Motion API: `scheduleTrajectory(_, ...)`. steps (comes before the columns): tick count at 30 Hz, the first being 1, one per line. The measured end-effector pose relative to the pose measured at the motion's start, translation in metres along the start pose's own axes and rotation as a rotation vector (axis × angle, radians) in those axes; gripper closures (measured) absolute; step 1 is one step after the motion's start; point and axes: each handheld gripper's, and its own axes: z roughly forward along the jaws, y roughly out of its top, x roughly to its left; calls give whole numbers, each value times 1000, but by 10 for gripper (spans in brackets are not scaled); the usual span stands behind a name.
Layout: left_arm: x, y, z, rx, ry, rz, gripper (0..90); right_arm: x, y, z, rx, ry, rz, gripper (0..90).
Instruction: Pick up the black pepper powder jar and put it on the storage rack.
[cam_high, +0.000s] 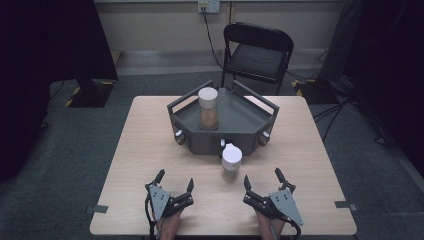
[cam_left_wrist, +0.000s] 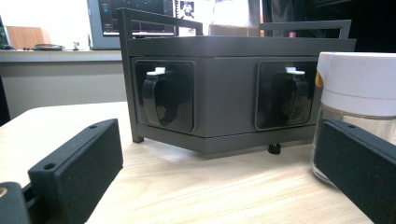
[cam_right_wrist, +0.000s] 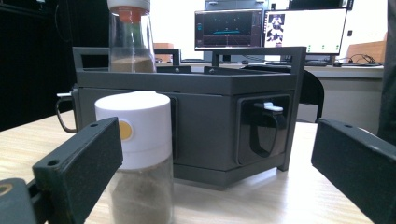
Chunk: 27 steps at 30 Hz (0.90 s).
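My left gripper (cam_high: 175, 184) rests low on the table (cam_high: 135, 165), jaws spread wide and holding nothing. Between my grippers, just ahead, the white-capped jar (cam_high: 231, 162) stands upright on the wood, just in front of the grey rack (cam_high: 250, 131). My right gripper (cam_high: 261, 182) sits likewise, jaws spread and empty.
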Motion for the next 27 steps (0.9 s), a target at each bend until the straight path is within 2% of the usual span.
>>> scheduleTrajectory(6,1,0,0,-1,-4,0,2,2,3,4,-22,22,2,11)
scheduleTrajectory(19,1,0,0,0,-4,0,2,8,18,19,-11,70,9,23)
scheduleTrajectory(22,1,0,0,0,-4,0,1,13,21,21,-17,76,-4,26)
scheduleTrajectory(27,1,0,0,-1,-4,0,2,19,25,29,-19,87,4,27)
